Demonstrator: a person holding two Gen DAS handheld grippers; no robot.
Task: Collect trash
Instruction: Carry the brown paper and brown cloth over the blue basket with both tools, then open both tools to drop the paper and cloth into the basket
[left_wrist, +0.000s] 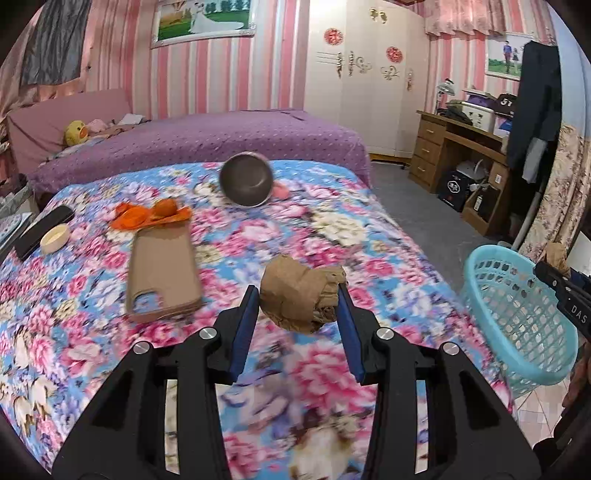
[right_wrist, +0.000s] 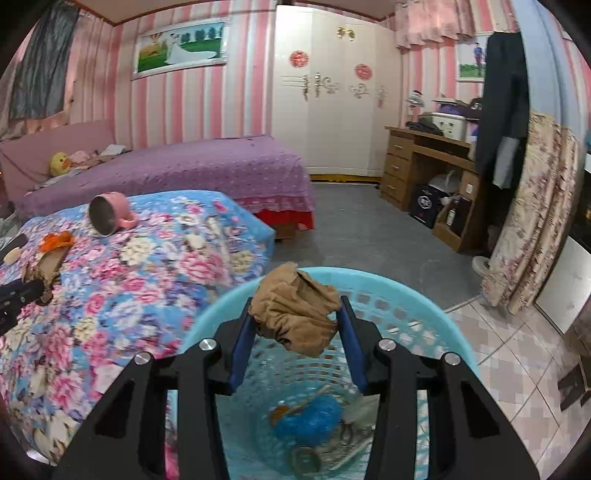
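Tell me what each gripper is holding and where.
Each grips a crumpled brown paper wad by its sides: the left gripper over the bed, the right gripper over the basket.

The wad (left_wrist: 301, 295) between the left gripper's (left_wrist: 298, 297) fingers looks like creased, matt brown paper; the wad (right_wrist: 295, 315) in the right gripper (right_wrist: 297, 314) looks the same. Both grippers are matt black plastic with blue pads (left_wrist: 245, 325) and shiny metal bolts (left_wrist: 207, 333). The basket (right_wrist: 207, 317) is smooth turquoise plastic lattice. The bedspread (left_wrist: 351, 229) is printed cloth. The cup (right_wrist: 110, 214) shows dull metal inside and pink outside. The case (left_wrist: 162, 269) is matt tan. The desk (left_wrist: 432, 147) is wood.
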